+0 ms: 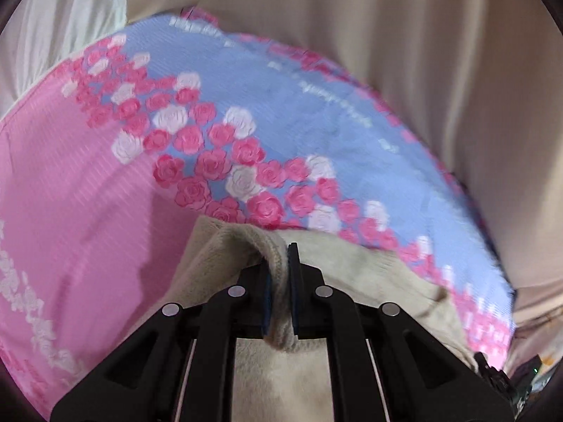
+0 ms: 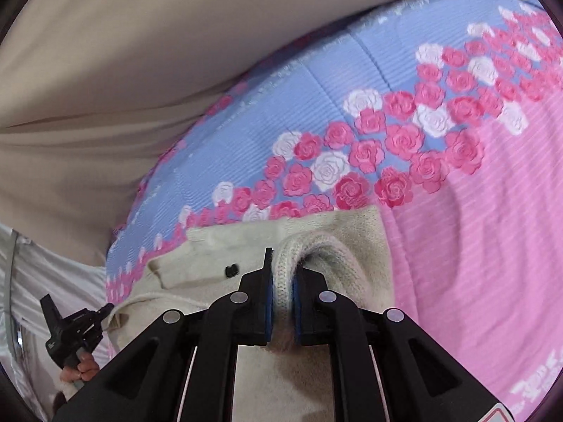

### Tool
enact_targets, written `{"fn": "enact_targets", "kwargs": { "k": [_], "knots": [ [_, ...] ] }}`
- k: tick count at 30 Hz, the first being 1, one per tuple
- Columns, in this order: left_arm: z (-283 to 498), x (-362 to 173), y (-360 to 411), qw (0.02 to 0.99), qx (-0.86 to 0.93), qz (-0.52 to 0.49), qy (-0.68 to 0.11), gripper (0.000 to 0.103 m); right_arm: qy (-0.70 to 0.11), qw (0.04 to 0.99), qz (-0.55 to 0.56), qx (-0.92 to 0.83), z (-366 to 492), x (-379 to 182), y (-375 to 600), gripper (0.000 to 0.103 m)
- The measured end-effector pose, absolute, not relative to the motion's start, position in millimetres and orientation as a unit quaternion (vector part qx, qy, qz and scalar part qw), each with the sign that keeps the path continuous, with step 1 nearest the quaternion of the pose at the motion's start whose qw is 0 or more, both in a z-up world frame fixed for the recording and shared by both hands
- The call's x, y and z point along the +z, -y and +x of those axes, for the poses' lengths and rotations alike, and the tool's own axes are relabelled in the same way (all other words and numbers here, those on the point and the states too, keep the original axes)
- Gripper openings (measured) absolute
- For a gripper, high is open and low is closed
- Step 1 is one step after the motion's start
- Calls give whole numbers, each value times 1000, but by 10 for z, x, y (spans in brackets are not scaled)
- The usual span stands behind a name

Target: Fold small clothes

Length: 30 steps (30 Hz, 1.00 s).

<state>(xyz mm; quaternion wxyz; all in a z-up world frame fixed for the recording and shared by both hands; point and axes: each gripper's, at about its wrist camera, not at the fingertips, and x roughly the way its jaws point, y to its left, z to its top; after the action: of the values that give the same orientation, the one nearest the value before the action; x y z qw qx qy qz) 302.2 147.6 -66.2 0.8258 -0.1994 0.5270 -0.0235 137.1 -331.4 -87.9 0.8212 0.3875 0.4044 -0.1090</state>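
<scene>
A small cream knitted garment [image 1: 352, 274] lies on a pink and blue rose-patterned bedspread [image 1: 246, 112]. My left gripper [image 1: 279, 270] is shut on a ribbed edge of the garment, pinched between the blue pads. My right gripper [image 2: 283, 270] is shut on another ribbed edge of the same cream garment [image 2: 225, 246], which spreads to the left on the bedspread [image 2: 457, 246]. The left gripper also shows in the right wrist view [image 2: 75, 323] at the lower left, with a hand on its handle. Much of the garment is hidden under the grippers.
A beige curtain [image 1: 404, 35] hangs behind the bed and also fills the upper left of the right wrist view [image 2: 123, 52]. White cloth [image 1: 52, 28] lies at the far left. Grey-white fabric [image 2: 35, 281] sits beside the bed edge.
</scene>
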Motion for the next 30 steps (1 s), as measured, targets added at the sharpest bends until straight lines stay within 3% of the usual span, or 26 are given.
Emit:
{"fn": "enact_targets", "kwargs": {
  "k": [4,6,7,8,9,10,11,17,19,20,21,22,23,26,29,30],
  "knots": [
    [3090,-828,-1541,811,-22,-224,-540,15,-384,811,429,-102,1264,-819,3458,14],
    [3024,-680,-1607,821,-42,-233,-519,31,-358,826,424,-93,1135,-671,3476,20],
    [2944,-550,-1649,837,-49,-226,-496,52,-351,833,417,-91,1071,-608,3469,23],
    [2863,-438,-1682,853,-48,-212,-475,69,-345,844,397,-107,996,-534,3460,40],
    [2775,-339,-1705,867,-44,-196,-456,76,-330,859,364,-142,884,-427,3422,69],
    [2674,-261,-1732,880,-43,-179,-439,83,-315,871,342,-160,799,-370,3399,78],
    [2611,-238,-1747,884,-48,-170,-434,83,-308,878,329,-163,745,-342,3391,79],
    [2506,-453,-1654,870,-53,-135,-470,83,-410,865,260,-127,915,-563,3170,79],
    [2629,-642,-1547,860,-25,-103,-499,78,-443,860,228,-110,1090,-717,3010,70],
    [2692,-752,-1511,853,-14,-91,-513,50,-455,856,227,-94,1152,-783,2973,31],
    [2753,-856,-1470,845,-13,-79,-529,34,-461,851,234,-93,1193,-807,2969,7],
    [2797,-890,-1462,840,-23,-80,-537,16,-441,859,242,-98,1170,-746,2994,7],
    [2816,-873,-1476,839,-26,-88,-537,12,-418,867,251,-102,1126,-661,3037,6],
    [2868,-819,-1525,842,-10,-83,-533,12,-394,868,269,-140,1027,-611,3268,6],
    [2947,-975,-1565,830,4,-80,-552,16,-483,819,270,-149,1128,-1062,3476,10],
    [2945,-949,-1569,831,4,-84,-550,16,-475,824,269,-153,1094,-1019,3469,15]
  ]
}}
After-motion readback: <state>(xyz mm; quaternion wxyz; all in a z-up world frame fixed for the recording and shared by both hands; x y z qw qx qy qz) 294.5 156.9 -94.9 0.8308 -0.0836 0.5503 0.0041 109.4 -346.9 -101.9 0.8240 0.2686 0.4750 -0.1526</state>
